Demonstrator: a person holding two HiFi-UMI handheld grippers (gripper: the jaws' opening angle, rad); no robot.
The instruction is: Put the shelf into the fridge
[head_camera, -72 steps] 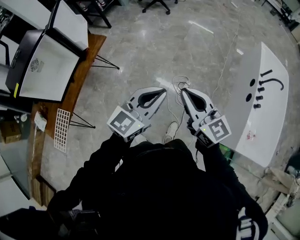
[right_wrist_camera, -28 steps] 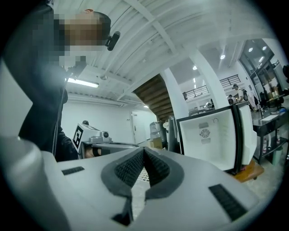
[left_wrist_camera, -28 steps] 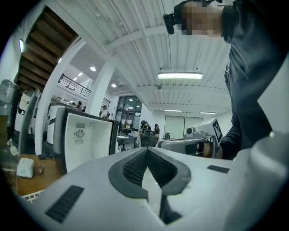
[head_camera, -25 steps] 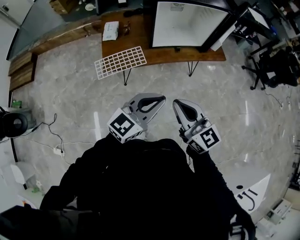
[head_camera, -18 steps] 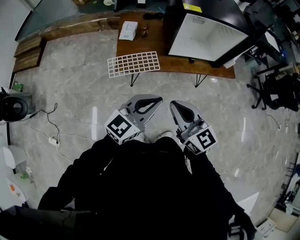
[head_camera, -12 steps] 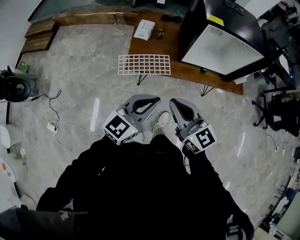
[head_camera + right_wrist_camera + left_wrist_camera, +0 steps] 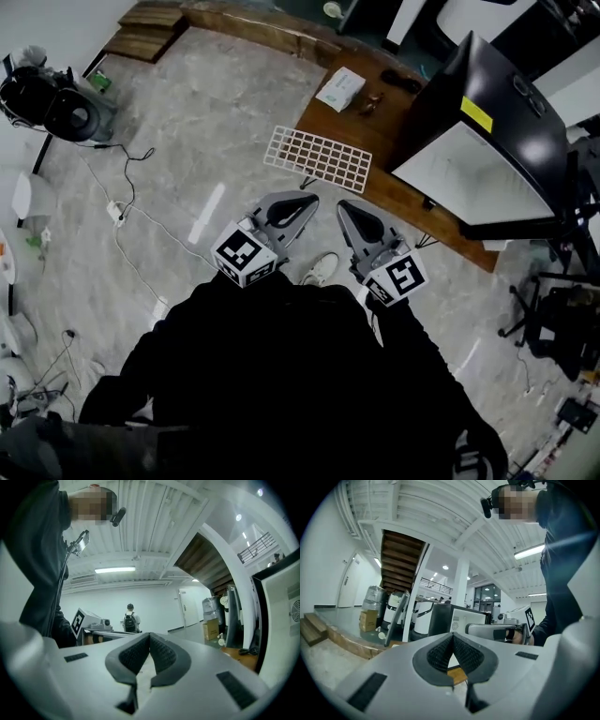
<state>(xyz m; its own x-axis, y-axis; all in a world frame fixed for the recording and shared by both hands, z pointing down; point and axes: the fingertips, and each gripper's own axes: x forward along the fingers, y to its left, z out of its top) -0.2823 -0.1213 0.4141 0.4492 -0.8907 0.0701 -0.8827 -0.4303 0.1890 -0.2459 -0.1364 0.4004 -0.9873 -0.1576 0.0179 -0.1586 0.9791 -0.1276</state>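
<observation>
Both closed: left claw [image 7: 312,197], right claw [image 7: 343,204] | shelf [image 7: 319,158] overhangs table [image 7: 352,120] | fridge [image 7: 492,141] alongside

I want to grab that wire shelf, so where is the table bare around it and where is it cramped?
Bare wood shows on the table between the wire shelf and the white box. The shelf's near edge overhangs open floor, likely the easiest way in. Rightward it is crowded: the fridge fills that end, small items beside the box.

The floor [image 7: 216,103] is polished grey stone, glossy. The counter [image 7: 386,150] is brown wood, and the shelf [image 7: 319,157] is white coated wire. The left hand-held gripper [image 7: 305,199] and the right hand-held gripper [image 7: 345,208] are matt grey plastic with ribbed black pads [image 7: 440,654].
</observation>
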